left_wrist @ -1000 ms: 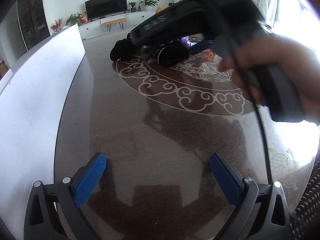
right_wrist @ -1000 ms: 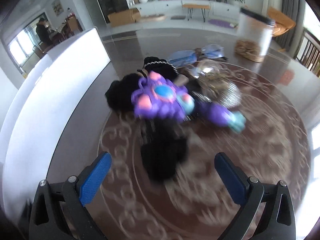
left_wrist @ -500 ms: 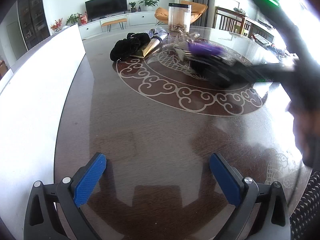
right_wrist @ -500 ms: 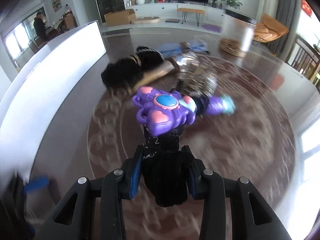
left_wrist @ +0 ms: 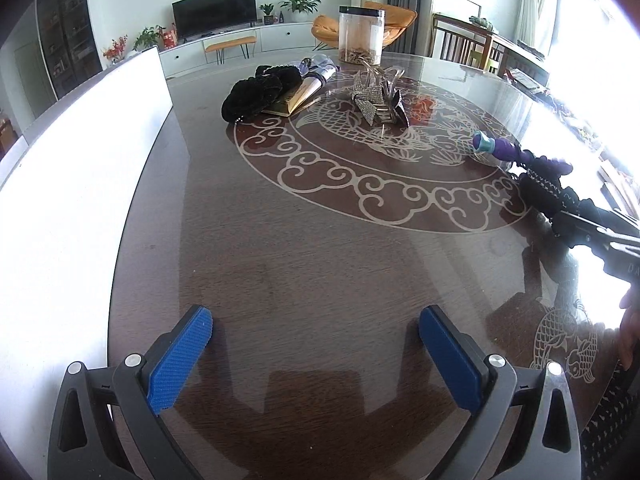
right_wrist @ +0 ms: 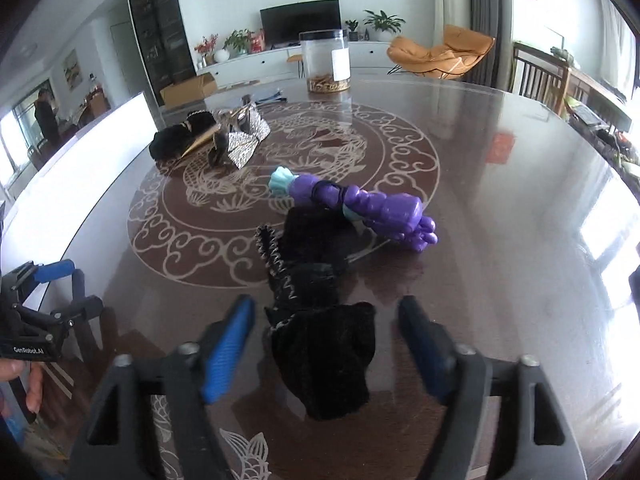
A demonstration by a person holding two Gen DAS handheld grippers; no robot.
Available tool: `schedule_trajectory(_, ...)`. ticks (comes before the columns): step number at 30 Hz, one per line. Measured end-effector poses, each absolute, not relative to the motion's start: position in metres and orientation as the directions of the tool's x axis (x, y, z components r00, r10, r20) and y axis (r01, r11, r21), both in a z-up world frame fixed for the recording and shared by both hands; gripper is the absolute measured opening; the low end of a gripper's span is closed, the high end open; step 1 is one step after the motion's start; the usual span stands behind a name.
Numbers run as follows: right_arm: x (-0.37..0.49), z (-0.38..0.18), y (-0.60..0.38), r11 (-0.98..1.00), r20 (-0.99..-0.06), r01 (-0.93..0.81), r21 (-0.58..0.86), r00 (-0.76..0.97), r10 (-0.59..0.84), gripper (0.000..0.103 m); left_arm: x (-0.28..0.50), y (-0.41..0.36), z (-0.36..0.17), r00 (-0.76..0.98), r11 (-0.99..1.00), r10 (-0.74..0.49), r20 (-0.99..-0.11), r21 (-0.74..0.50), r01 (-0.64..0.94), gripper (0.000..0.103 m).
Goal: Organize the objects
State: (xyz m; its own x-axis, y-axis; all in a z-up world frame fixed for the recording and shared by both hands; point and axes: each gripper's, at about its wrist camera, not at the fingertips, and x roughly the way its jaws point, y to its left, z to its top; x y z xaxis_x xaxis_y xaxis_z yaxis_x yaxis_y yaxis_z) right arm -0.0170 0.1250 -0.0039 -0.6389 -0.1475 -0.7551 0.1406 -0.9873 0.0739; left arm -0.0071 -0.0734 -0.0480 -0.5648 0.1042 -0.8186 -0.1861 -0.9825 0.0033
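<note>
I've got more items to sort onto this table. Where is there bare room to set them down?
The table is bare between the white board and the left gripper, and on the window side right of the purple toy. It is crowded around the black fabric, and at the far heap before the jar.

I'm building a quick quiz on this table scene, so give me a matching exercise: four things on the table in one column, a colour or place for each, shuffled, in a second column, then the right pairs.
Things:
1. toy wand
2. jar
3. black cloth
4. bow hair clip

Descriptions:
A. clear, with a black lid, at the table's far side
B. between the right gripper's open jaws
C. purple with a light blue end
D. sparkly silver, beside the dark bundle

Pairs: 1-C, 2-A, 3-B, 4-D
</note>
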Motion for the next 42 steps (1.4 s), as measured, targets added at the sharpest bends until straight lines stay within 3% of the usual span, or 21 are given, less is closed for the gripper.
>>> schedule_trajectory(6, -0.014, -0.008, 0.110, -0.984, -0.773, 0.176, 0.004, -0.624, -0.115, 0.084, -0.008, -0.073, -0.048, -0.565, -0.983, 0.101, -0.819, 0.005, -0.183, 0.103)
schedule_trajectory(14, -0.006, -0.011, 0.090, -0.970, -0.768, 0.201, -0.138, -0.640, -0.024, 0.096, -0.007, -0.074, -0.048, -0.565, -0.983, 0.101, -0.819, 0.004, -0.183, 0.103)
schedule_trajectory(24, -0.011, -0.012, 0.100, -0.978, -0.792, 0.194, -0.073, -0.608, -0.061, 0.101, -0.018, -0.073, -0.045, -0.522, -0.987, 0.091, -0.848, -0.005, -0.163, 0.103)
schedule_trajectory(32, -0.012, -0.013, 0.102, -0.977, -0.798, 0.206, -0.051, -0.596, -0.084, 0.101, -0.113, -0.088, 0.011, -0.563, -0.978, 0.209, -0.800, -0.168, -0.124, 0.103)
schedule_trajectory(37, -0.013, -0.014, 0.104, -0.978, -0.806, 0.206, -0.024, -0.583, -0.104, 0.101, -0.209, -0.089, 0.004, -0.543, -0.998, 0.053, -0.838, -0.030, -0.052, 0.103)
schedule_trajectory(42, -0.013, -0.014, 0.104, -0.978, -0.807, 0.205, -0.019, -0.581, -0.106, 0.101, -0.261, -0.091, -0.016, -0.516, -0.999, 0.046, -0.855, -0.038, -0.026, 0.103)
